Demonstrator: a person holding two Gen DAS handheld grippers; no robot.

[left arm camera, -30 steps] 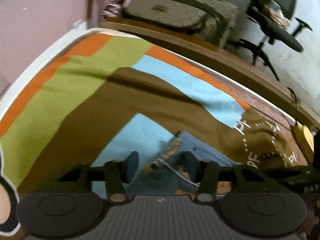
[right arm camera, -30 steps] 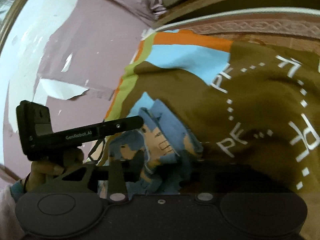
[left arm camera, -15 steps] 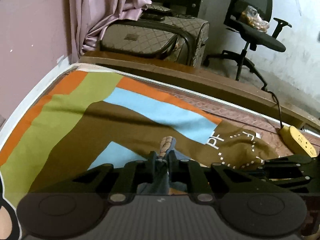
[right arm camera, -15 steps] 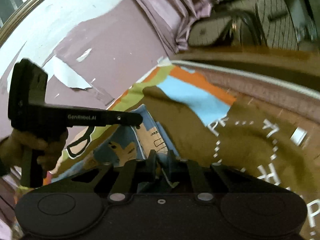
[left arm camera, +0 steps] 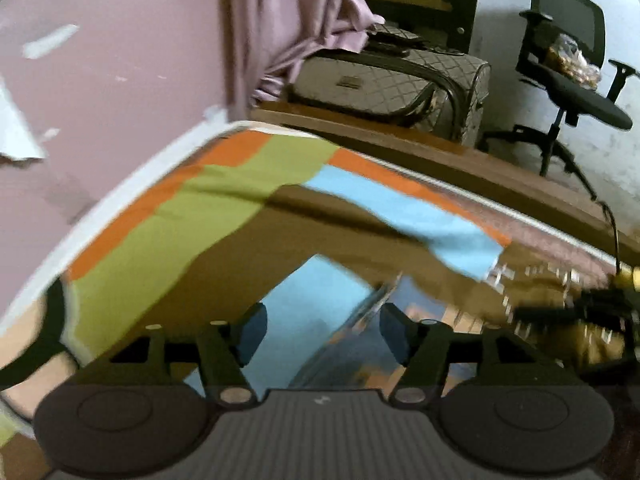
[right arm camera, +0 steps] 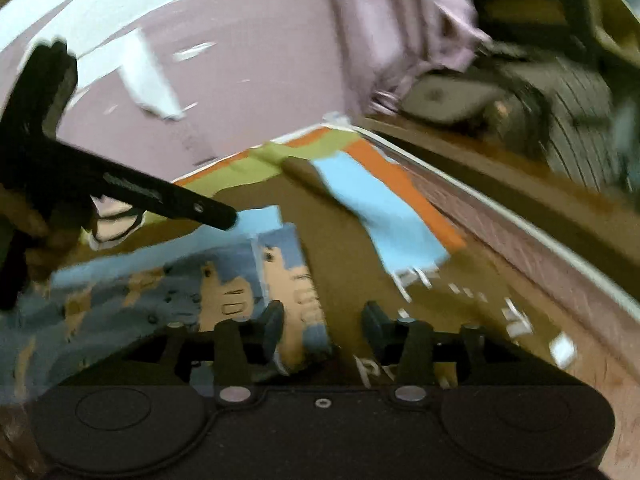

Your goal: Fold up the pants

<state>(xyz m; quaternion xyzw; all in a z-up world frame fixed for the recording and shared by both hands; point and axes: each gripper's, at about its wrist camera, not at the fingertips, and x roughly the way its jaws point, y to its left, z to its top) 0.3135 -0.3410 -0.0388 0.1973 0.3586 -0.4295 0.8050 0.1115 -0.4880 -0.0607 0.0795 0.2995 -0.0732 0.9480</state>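
Both jaws of my left gripper point(left arm camera: 322, 332) stand well apart, with nothing pressed between them; they have just been opening. Through the gap in the left wrist view I see the pants point(left arm camera: 360, 340), blue with orange print, lying blurred on the bedsheet point(left arm camera: 192, 232) of brown, green, orange and light blue. Half a second ago these fingers were pinched on the cloth; now it is free. At the right edge my right gripper point(left arm camera: 568, 312) shows dark and blurred.

In the right wrist view my right gripper point(right arm camera: 323, 320) is also parted and holds nothing, its jaws having just opened. One edge of the pants point(right arm camera: 248, 276) lies under the left finger point(right arm camera: 274, 322), not clamped. My left gripper point(right arm camera: 230, 218) reaches in from the left, above the cloth. Earlier this gripper too was shut on the fabric.

I think the risk is that the released fold slides open or wrinkles, because the cloth is soft and both hands are moving fast, as the blur suggests. A finger could also catch the edge and drag it.
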